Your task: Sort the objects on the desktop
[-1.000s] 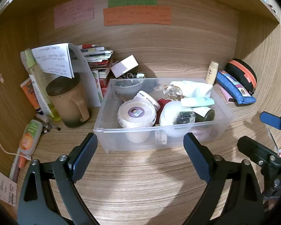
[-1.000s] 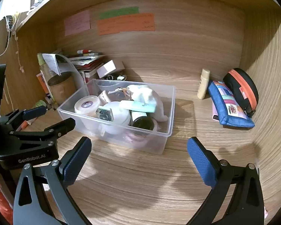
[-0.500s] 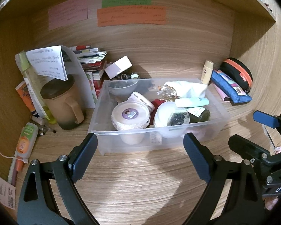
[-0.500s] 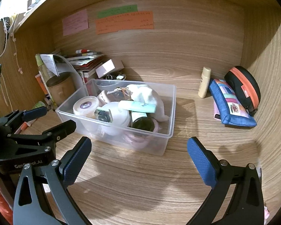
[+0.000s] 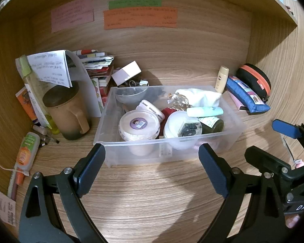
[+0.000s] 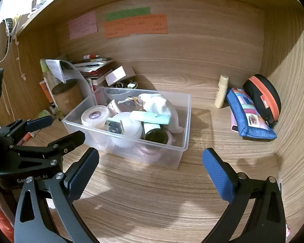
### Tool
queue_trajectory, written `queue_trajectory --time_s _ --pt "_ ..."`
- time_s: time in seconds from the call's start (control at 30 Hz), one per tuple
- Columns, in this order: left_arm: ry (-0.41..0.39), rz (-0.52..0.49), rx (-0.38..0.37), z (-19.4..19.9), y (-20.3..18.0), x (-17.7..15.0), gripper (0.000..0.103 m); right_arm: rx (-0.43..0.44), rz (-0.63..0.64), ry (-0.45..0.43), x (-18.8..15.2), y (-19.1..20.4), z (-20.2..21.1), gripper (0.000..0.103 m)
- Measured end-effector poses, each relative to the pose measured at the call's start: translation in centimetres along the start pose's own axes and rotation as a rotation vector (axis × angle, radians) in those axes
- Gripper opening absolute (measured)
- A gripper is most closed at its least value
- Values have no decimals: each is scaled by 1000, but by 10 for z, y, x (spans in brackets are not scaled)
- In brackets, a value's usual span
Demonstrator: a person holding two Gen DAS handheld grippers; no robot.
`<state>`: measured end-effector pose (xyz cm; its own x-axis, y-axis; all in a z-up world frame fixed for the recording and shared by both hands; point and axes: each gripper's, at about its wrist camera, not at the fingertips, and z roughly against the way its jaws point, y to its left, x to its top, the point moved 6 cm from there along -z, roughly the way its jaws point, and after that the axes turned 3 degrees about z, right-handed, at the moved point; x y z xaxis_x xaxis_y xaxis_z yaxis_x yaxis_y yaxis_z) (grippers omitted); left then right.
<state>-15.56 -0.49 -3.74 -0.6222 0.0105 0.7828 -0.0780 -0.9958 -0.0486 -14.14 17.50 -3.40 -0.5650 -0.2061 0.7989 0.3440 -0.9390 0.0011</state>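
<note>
A clear plastic bin (image 5: 236, 119) (image 6: 185, 125) stands mid-desk, filled with several items: a white tub with a purple label (image 5: 139, 124), a mint tube (image 5: 204, 111) (image 6: 150, 117), a dark jar (image 5: 212, 124) and a white cloth (image 5: 198, 96). My left gripper (image 5: 152, 170) is open and empty, hovering in front of the bin. My right gripper (image 6: 150, 172) is open and empty, in front of the bin's right end; it also shows at the right of the left wrist view (image 5: 273, 147).
A brown mug (image 5: 65, 111), papers, a book stack (image 5: 99, 68) and an orange-label bottle (image 5: 27, 151) crowd the left. A cream bottle (image 6: 222, 92), a blue pouch (image 6: 249, 117) and a black-orange case (image 6: 263, 97) lie right. Wooden walls enclose the desk.
Both grippers have drawn back a little from the bin and risen slightly; the bin looks smaller. Both stay open.
</note>
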Motion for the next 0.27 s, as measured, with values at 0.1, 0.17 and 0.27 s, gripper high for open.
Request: queue_trajectory --time_s 0.1,0.17,0.27 --pt "-10 1 5 2 2 1 94 2 0 2 0 1 0 102" --pt "-17 5 14 3 3 1 94 1 0 1 0 0 0 102" --pt "-8 4 4 3 2 1 94 2 1 1 0 1 1 102"
